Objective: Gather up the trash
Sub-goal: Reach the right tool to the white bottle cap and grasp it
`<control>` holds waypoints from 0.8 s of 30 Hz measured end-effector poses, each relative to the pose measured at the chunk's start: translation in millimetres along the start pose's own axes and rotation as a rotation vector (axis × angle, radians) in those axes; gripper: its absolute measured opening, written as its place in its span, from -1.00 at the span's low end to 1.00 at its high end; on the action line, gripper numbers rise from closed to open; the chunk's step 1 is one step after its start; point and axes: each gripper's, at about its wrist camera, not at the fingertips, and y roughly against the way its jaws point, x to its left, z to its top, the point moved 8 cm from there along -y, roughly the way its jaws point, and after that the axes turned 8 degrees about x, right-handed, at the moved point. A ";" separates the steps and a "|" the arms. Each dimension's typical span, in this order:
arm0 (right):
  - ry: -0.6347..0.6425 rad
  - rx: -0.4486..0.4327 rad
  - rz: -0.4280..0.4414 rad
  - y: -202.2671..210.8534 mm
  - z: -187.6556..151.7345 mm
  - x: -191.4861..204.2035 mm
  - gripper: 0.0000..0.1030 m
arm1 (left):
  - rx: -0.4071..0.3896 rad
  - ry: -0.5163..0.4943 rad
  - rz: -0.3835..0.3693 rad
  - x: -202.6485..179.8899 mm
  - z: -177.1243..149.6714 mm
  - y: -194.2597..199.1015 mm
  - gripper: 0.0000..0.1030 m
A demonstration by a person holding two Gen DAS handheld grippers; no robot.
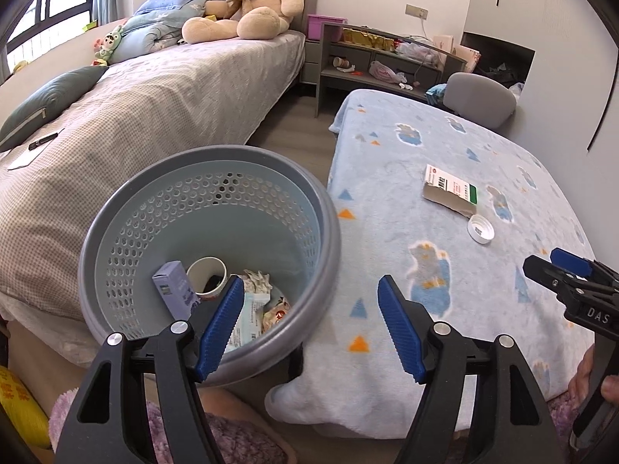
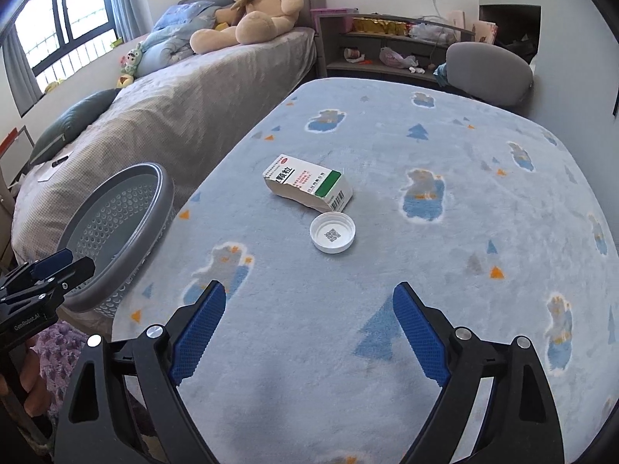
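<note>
Two pieces of trash lie on the blue blanket-covered table [image 2: 387, 348]: a white medicine box [image 2: 308, 185] with a green band, on its side near the centre of the right wrist frame, and a white bottle cap [image 2: 332, 232] just below it, open side up. The two look close to touching; you cannot tell for certain.

Your right gripper [image 2: 309, 332] hangs over the near part of the table at the bottom of that frame, jaws spread wide and holding nothing — only bare blanket lies between its blue pads and the cap.

Your left gripper [image 1: 309, 324] is likewise released and empty at the bottom of the left wrist frame. Its left pad shows over the mouth of the grey perforated bin [image 1: 116, 239], its right pad over the table's edge. The bin stands just beside the table's left edge, in the narrow gap between table and bed [image 1: 154, 108]. Inside it are a paper cup [image 1: 207, 274], a small pale-purple box [image 1: 174, 290] and some wrappers.

Further off, at the top of both frames, a teddy bear [image 1: 251, 0] sits on the bed, a grey chair [image 2: 487, 73] stands at the table's far edge, and a cluttered shelf unit [image 1: 387, 58] lines the wall.
</note>
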 end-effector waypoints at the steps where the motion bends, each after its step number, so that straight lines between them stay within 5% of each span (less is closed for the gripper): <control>1: 0.004 0.003 -0.004 -1.7 0.3 -2.4 0.68 | 0.002 -0.003 -0.001 -2.5 -0.6 -0.2 0.33; 13: 0.023 0.062 0.007 -42.2 20.4 -21.4 0.68 | 0.019 -0.022 0.003 -18.5 -3.9 -5.5 0.33; 24: 0.052 0.105 -0.022 -74.0 34.5 -26.2 0.48 | 0.038 -0.024 0.000 -22.3 -2.6 -15.4 0.33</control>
